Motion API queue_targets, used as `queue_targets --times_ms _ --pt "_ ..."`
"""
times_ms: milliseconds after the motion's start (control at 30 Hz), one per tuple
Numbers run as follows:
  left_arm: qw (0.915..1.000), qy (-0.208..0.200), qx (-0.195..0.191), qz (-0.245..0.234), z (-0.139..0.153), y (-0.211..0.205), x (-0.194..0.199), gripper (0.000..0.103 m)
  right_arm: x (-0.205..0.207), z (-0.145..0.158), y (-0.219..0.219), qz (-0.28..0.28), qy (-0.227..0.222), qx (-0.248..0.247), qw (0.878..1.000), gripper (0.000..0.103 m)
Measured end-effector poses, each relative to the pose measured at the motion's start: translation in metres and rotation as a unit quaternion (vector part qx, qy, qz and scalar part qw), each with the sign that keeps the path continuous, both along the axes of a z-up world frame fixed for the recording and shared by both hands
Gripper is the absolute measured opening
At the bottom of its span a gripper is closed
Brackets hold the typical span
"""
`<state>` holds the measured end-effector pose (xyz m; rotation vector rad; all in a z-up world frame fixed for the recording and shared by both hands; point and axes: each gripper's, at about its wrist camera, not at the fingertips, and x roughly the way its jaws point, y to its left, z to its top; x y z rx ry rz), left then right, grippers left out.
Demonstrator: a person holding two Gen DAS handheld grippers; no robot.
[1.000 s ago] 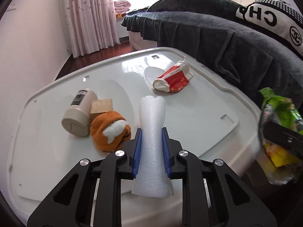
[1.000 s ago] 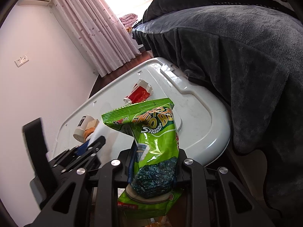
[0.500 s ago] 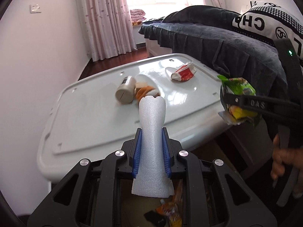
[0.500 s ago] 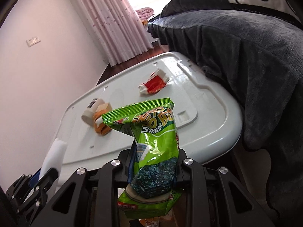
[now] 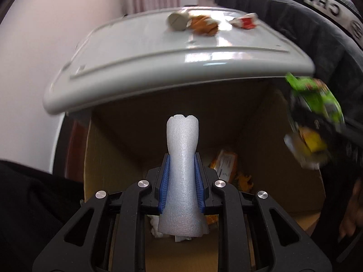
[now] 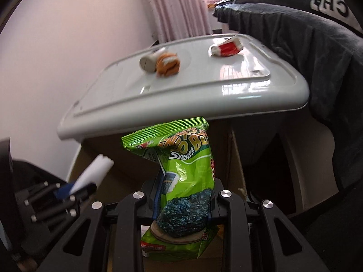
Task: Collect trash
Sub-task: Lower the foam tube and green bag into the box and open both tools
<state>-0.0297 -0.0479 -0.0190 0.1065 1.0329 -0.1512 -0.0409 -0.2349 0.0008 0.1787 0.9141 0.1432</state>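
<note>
Left gripper: blue-padded fingers clamped on a white foam tube; tube stands up out of the grip, notched tip uppermost, flared end below the pads.
Right gripper: fingers clamped on a green snack bag, crimped top edge up, lower part hanging under the grip.
Position: both grippers point down over an open cardboard box that sits below the front edge of the white bench.
Box contents: an orange wrapper and white crumpled scraps on the bottom; rest blurred.
Cross-views: bag shows as a green blur at the right of the left-wrist view; foam tube shows at lower left of the right-wrist view, well apart from the bag.
Bench top: beige cylindrical bottle on its side, touching an orange-and-white plush item; red-and-white crumpled pack apart, nearer the bed.
Surroundings: dark blanket over the bed beside the bench; pink curtain behind.
</note>
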Motion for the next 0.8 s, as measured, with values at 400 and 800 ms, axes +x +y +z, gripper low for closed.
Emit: queue_targets --times_ms 400,800 --pt "0.9995 0.024 -0.006 0.019 -0.013 0.012 0.004 0.02 0.015 -0.022 0.012 0.023 0.05 -0.008 0.998 0.028" --pt "0.9977 0.025 0.028 0.057 -0.017 0.013 0.013 0.081 0.011 -0.023 0.018 0.032 0.051 -0.011 0.998 0.067"
